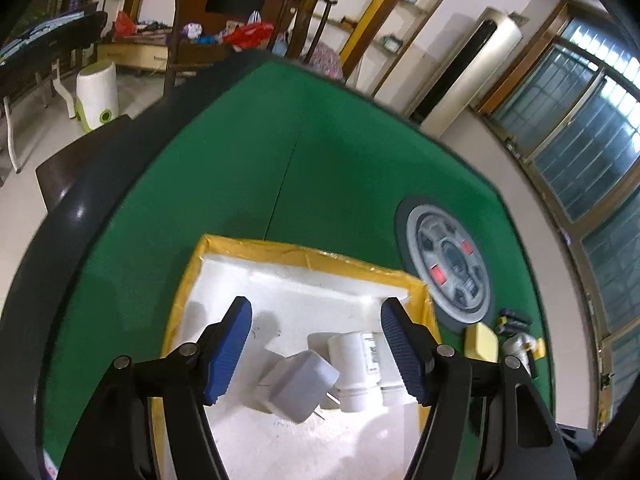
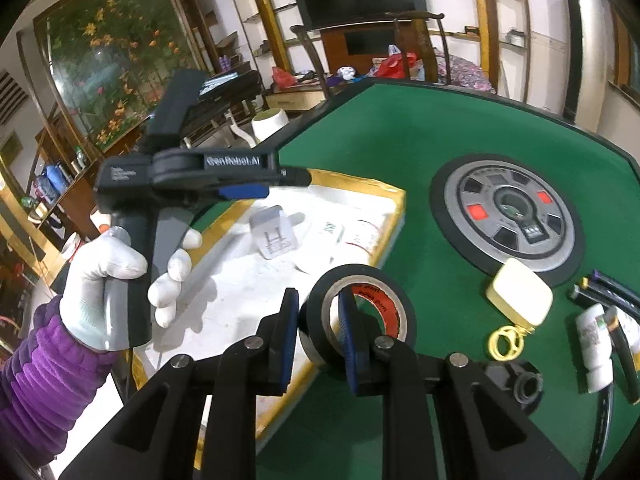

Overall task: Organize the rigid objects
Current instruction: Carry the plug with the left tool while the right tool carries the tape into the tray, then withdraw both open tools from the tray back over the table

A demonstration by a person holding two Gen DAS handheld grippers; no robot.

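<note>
A white foam tray with yellow tape edges [image 1: 304,256] lies on the green table; it also shows in the right wrist view [image 2: 384,232]. In it lie a grey plug adapter [image 1: 302,386] and a white bottle [image 1: 354,364]. My left gripper [image 1: 316,354] hovers open above them, empty; in the right wrist view it [image 2: 276,184] is held in a gloved hand over the tray. My right gripper [image 2: 320,328] is shut on a black tape roll [image 2: 384,300], one finger through its hole, beside the tray's near right edge.
A round grey control panel [image 2: 504,216] sits in the table's middle. To the right lie a pale yellow case [image 2: 520,296] with a yellow ring, a white bottle [image 2: 596,340], dark batteries [image 2: 604,292] and a black cable. Chairs and shelves stand beyond the table.
</note>
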